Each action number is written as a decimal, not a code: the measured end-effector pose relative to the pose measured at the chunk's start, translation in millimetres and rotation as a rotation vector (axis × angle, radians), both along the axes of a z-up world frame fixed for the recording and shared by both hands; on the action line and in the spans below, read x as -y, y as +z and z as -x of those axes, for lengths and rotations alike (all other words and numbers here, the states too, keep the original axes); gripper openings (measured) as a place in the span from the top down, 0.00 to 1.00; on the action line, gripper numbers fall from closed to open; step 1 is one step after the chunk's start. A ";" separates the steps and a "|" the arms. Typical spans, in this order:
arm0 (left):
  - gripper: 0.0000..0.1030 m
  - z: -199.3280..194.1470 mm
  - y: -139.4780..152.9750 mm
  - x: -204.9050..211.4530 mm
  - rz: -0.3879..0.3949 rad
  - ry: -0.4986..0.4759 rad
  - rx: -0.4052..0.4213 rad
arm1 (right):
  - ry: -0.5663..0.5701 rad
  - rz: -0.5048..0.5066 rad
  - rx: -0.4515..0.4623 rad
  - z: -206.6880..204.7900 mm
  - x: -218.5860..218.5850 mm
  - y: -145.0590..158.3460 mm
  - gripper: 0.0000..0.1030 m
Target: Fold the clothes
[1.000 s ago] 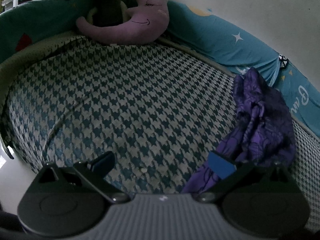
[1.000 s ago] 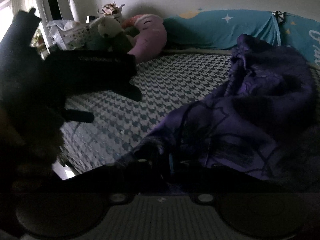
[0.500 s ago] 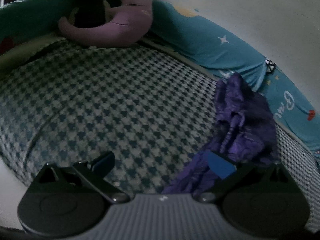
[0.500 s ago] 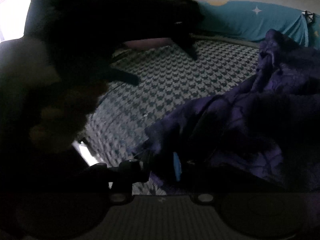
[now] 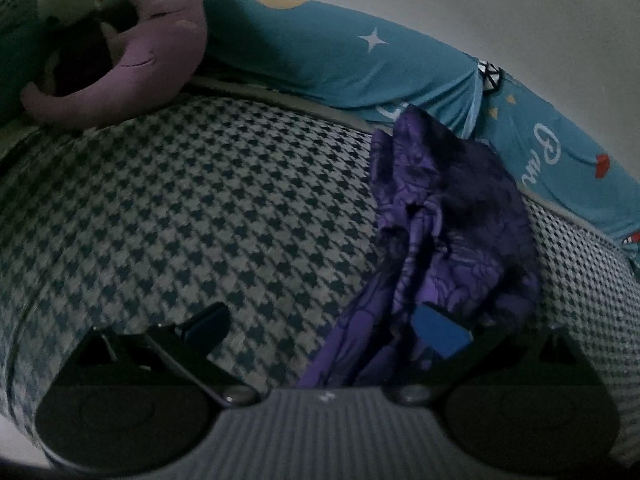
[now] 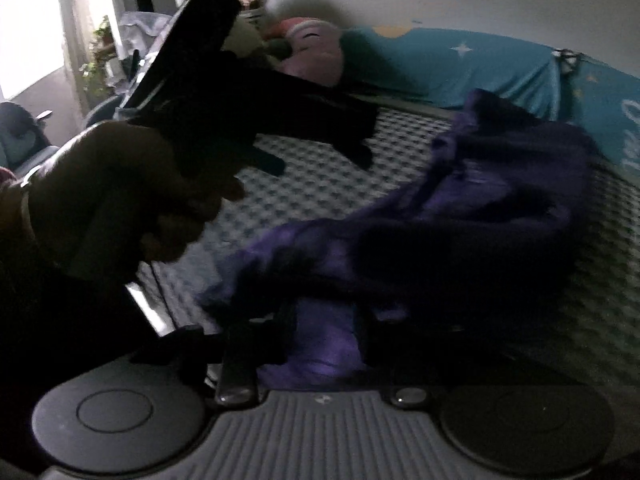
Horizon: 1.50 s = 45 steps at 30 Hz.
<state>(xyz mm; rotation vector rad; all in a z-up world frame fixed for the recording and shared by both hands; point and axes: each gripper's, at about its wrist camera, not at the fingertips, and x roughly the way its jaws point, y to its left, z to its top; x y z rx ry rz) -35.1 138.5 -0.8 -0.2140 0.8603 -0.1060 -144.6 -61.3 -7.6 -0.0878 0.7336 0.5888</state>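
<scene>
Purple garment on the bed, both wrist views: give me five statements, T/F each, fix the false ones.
1. The purple garment is folded flat. False: it lies crumpled in a heap.
2. The left gripper has its jaws spread wide. True; nothing sits between them but the bedcover and an edge of the cloth.
3. The bedcover is plain white. False: it has a blue and white houndstooth pattern.
4. A purple moon-shaped plush lies at the far end of the bed. True.
5. In the right wrist view the right gripper has purple cloth between its fingers. True, though the view is dark and blurred.
</scene>
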 end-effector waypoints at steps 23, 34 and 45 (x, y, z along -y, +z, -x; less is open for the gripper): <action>0.22 -62.9 -16.2 37.7 0.092 -0.181 0.061 | -0.139 -0.091 -0.135 -29.9 28.9 -23.6 0.66; 0.23 -90.2 -23.6 50.5 0.181 -0.179 0.034 | -0.144 -0.089 -0.158 -35.4 26.6 -28.2 0.66; 0.69 -104.8 -37.8 56.0 0.232 -0.166 -0.017 | -0.172 -0.105 -0.169 -39.7 29.9 -27.3 0.66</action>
